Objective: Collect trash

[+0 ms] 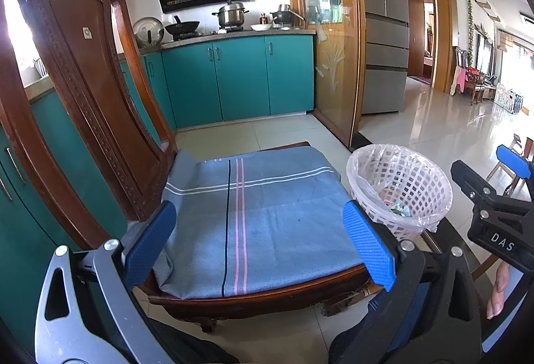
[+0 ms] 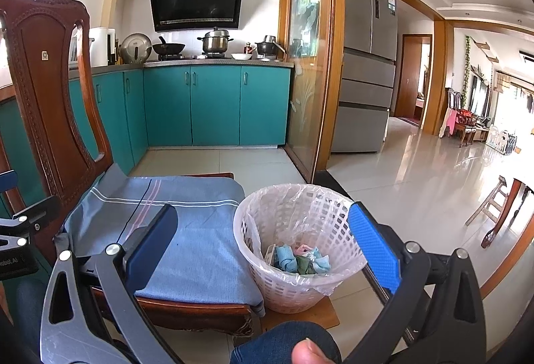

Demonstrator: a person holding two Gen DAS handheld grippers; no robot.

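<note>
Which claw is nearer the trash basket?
The right claw: the white lined trash basket sits between its open fingers. The left claw frames the chair's blue cushion.

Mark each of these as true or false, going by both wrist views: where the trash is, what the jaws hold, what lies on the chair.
1. The white basket has a plastic liner. True.
2. Crumpled trash lies in the basket. True.
3. The right gripper grips a wad of paper. False: its jaws stand open with nothing between them.
4. The left gripper is open. True.
5. Trash lies on the blue cloth covering the chair seat. False: the cloth is bare.
6. The basket stands on the chair seat. False: it stands beside the chair, on a low wooden board.
</note>
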